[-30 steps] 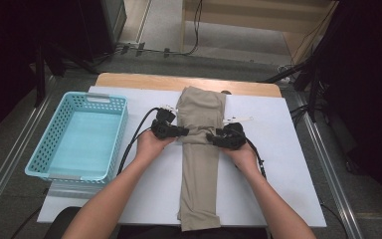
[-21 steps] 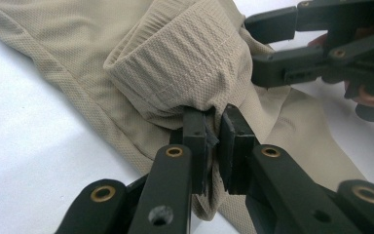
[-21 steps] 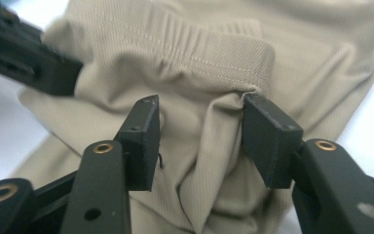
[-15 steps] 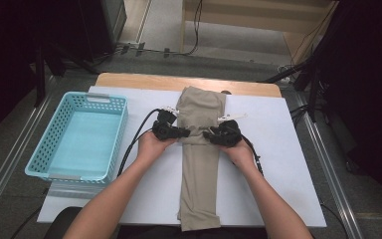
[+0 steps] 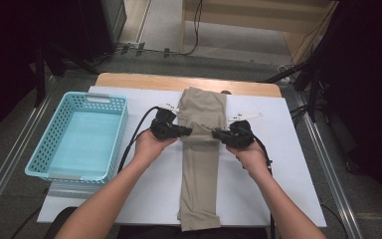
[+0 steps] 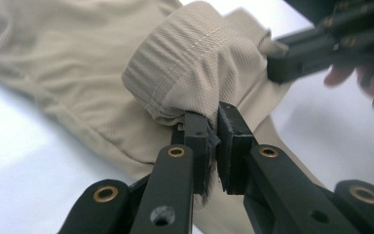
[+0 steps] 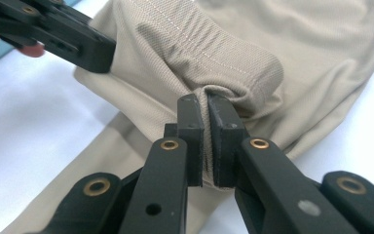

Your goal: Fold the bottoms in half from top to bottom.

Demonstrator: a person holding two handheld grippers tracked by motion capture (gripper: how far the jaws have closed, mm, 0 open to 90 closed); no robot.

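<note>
One pair of beige trousers (image 5: 201, 149) is lying lengthwise on the white tabletop (image 5: 288, 164), with no readable label showing. Left tongs (image 5: 185, 131) and right tongs (image 5: 218, 133), having just closed, are each clamping its bunched fabric beside one turquoise basket (image 5: 40, 149).

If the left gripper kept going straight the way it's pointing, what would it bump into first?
Probably the right gripper. The left gripper, shut on the beige trousers, points across the fabric toward it, with bunched cloth between; depth is hard to judge.
</note>
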